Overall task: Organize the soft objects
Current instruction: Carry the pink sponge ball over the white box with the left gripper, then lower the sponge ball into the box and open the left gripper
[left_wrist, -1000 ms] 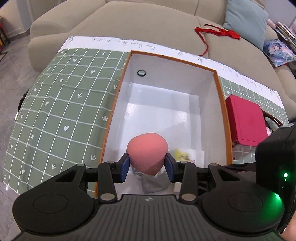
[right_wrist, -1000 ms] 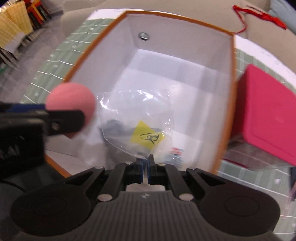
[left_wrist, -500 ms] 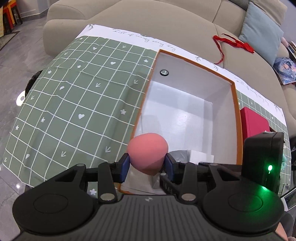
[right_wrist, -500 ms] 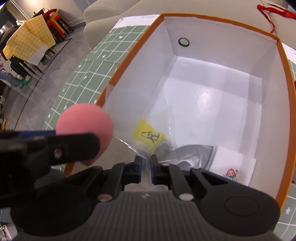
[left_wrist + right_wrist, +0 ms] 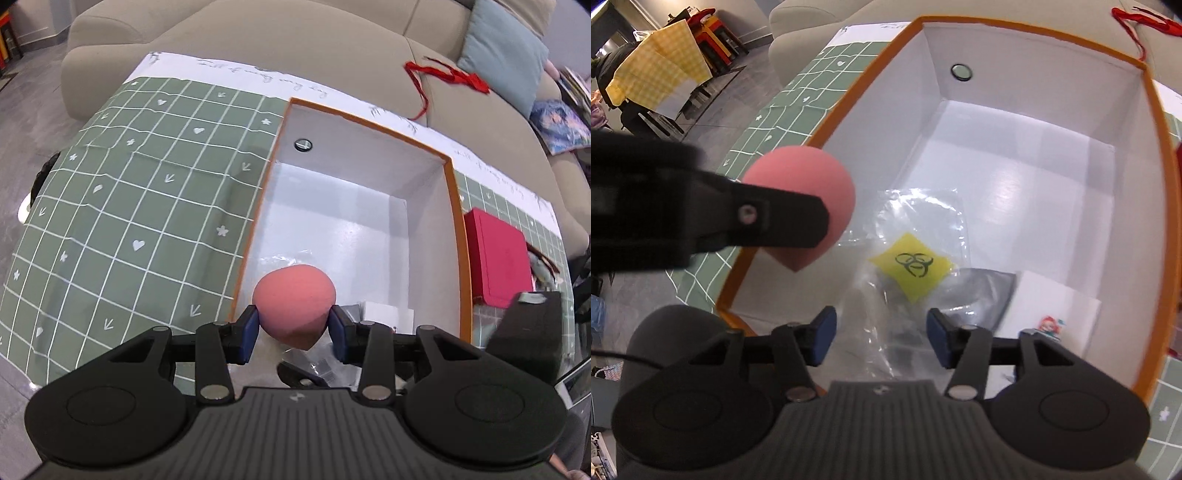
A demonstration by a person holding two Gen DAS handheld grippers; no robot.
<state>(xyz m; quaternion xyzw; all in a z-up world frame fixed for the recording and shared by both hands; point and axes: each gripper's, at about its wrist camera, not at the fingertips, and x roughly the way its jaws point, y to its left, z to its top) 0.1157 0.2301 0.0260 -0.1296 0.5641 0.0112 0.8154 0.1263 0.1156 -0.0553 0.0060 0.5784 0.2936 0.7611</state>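
Note:
My left gripper (image 5: pixel 292 334) is shut on a pink teardrop-shaped sponge (image 5: pixel 293 309), held over the near left corner of an orange-rimmed white box (image 5: pixel 456 236). From the right wrist view the same sponge (image 5: pixel 809 195) sits in the left gripper's black fingers (image 5: pixel 775 221). My right gripper (image 5: pixel 881 338) hangs over the box's near end with its jaws opening. A clear plastic bag (image 5: pixel 916 236) with a yellow biohazard label lies below and between them, and the pads no longer press on it.
A grey pouch (image 5: pixel 982 291) and a white card (image 5: pixel 1056 306) lie on the box floor (image 5: pixel 1015 177) near the front. A red case (image 5: pixel 498 266) sits right of the box on the green checked cloth (image 5: pixel 129 206). A beige sofa (image 5: pixel 295 48) stands behind.
My right gripper's jaws have spread apart and let go of the clear bag, which has dropped onto the box floor. The left gripper still grips the sponge.

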